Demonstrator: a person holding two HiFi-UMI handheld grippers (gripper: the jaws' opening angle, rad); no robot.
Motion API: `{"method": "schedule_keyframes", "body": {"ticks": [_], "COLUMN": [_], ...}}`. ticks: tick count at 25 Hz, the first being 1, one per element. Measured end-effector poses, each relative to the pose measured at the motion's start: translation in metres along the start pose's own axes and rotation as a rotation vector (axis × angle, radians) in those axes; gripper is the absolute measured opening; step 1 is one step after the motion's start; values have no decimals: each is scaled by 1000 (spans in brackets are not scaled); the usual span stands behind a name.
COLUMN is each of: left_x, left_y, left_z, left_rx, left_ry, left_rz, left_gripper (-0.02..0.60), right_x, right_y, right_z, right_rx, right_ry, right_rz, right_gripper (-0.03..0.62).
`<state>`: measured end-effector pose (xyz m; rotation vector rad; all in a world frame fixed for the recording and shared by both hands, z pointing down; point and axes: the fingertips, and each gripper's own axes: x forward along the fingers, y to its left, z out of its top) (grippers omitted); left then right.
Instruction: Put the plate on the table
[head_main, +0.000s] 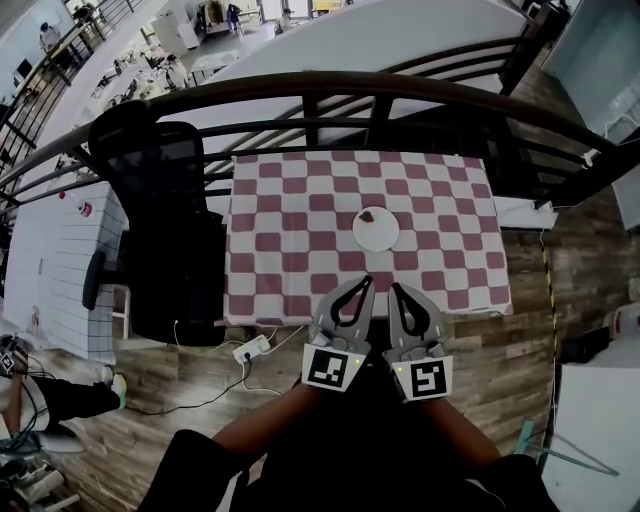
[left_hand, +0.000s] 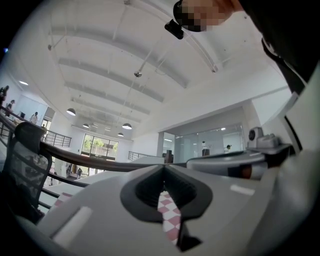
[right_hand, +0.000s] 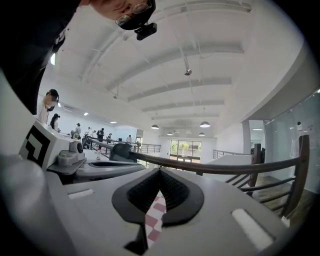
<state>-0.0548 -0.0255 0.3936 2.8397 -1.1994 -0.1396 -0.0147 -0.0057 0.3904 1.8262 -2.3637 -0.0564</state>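
On the checkered worktop (head_main: 290, 250) the white plate (head_main: 376, 230) sits flat near the middle. The left tongs (head_main: 366, 285) and right tongs (head_main: 394, 290) hover clenched and empty beside its near edge, apparently because the placing is done.

A black mesh office chair (head_main: 165, 230) stood on the wooden floor (head_main: 520, 350), in front of a dark curved railing (head_main: 300, 88) that ran across the whole view. A white power strip (head_main: 251, 349) lay on the boards near the chair's base, with a black cable (head_main: 195, 404) trailing away from it. A white slatted surface (head_main: 55, 270) sat just left of the chair.
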Motion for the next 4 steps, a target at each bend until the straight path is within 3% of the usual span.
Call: {"method": "schedule_keyframes", "body": {"ticks": [4], "left_x": [8], "left_y": [-5], "left_z": [7], "left_rx": [23], "left_ry": [-19], "left_rz": [-26], "left_gripper": [8], "right_x": [1], "right_y": [-11], "right_z": [-2], "right_rx": [51], "right_ry": [11], "right_rz": [-21], "right_gripper": [-5]}}
